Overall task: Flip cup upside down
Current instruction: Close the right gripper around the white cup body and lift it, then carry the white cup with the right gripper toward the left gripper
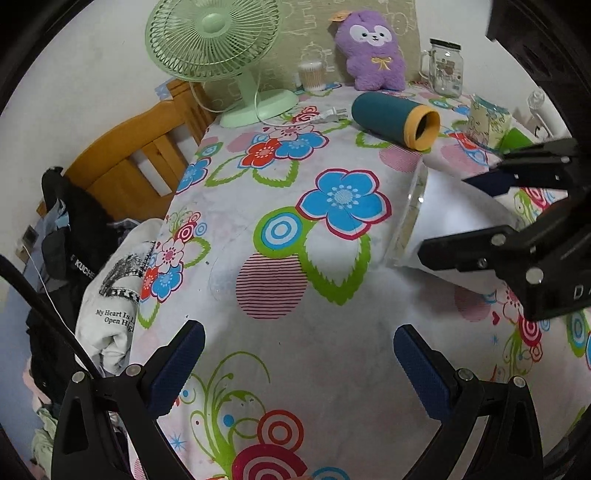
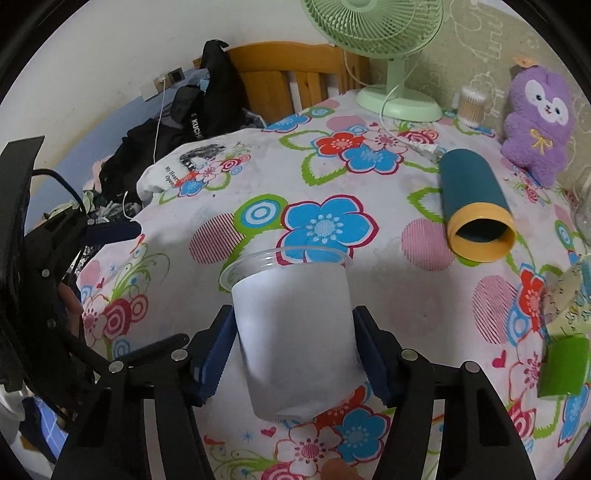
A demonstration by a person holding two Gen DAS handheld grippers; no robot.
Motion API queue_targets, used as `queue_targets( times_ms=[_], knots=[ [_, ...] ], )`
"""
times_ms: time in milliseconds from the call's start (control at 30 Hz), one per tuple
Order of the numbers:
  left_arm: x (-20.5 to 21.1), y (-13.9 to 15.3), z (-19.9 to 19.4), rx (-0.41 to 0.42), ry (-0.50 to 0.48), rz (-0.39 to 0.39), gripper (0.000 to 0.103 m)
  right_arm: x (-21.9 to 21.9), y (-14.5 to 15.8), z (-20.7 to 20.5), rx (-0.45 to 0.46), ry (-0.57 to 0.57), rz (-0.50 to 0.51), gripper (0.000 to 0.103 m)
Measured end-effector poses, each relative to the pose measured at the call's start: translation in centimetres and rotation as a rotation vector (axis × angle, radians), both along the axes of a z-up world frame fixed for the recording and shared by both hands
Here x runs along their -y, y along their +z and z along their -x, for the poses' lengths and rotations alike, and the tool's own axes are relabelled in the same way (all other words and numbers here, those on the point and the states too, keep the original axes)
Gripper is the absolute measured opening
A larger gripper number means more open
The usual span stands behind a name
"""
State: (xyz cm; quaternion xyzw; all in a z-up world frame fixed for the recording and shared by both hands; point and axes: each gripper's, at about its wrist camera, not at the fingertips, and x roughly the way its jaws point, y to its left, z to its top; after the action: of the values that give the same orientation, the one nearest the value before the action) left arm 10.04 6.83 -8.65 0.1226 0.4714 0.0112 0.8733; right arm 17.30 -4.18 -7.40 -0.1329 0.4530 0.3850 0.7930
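Right wrist view: right claw (image 2: 293, 354) clamps the white cup (image 2: 295, 332) sideways; left claw (image 1: 295, 369) gapes, holding nothing.

Beside the teal tumbler (image 1: 395, 120) lying on the floral tablecloth (image 1: 280, 206), the right gripper (image 1: 469, 218) clamped the tilted white cup (image 1: 443, 225). Nearer than the tumbler, the left gripper (image 1: 299, 354) gaped, holding nothing.

Two wrist fisheyes, both low over the flowered tablecloth (image 1: 280, 184), both looking forward along their own fingers.
Left view: fan (image 1: 214, 40) far beyond the left finger, right gripper (image 1: 476, 218) close in at the right edge. Right view sits very near the cup (image 2: 295, 332) between its fingers. Shared: fan (image 2: 373, 26), teal tube (image 1: 391, 118) (also (image 2: 476, 206)), plush (image 1: 373, 48).
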Motion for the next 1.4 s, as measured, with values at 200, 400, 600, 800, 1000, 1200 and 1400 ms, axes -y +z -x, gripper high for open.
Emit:
queue_targets(
  times_ms=[200, 400, 600, 800, 1000, 1200, 1400],
  knots=[
    [1.6, 0.8, 1.9, 0.019, -0.026, -0.03, 0.103, 2.5, 1.7, 2.6, 0.042, -0.062, 0.003, 0.066],
    [3.7, 1.9, 5.1, 0.044, -0.057, 0.037, 0.103, 7.7, 1.3, 5.3, -0.093, -0.239, 0.035, 0.066],
    [6.0, 1.5, 8.5, 0.044, -0.079, 0.123, 0.103, 12.0, 0.7, 9.4, -0.14, -0.291, 0.011, 0.066],
    [7.9, 0.1, 9.8, 0.016, -0.108, 0.147, 0.103, 13.8, 0.3, 10.6, -0.122, -0.346, 0.052, 0.066],
    [9.0, 0.1, 9.2, 0.021, -0.116, 0.177, 0.103, 14.2, 0.3, 8.2, -0.099, -0.401, 0.07, 0.066],
    [8.3, 0.3, 7.9, 0.033, -0.074, 0.22, 0.103, 13.8, -0.3, 6.9, -0.108, -0.41, 0.057, 0.066],
    [7.0, 0.7, 6.8, 0.045, -0.044, 0.225, 0.103, 13.7, -0.2, 6.9, -0.1, -0.388, 0.057, 0.069]
  ],
)
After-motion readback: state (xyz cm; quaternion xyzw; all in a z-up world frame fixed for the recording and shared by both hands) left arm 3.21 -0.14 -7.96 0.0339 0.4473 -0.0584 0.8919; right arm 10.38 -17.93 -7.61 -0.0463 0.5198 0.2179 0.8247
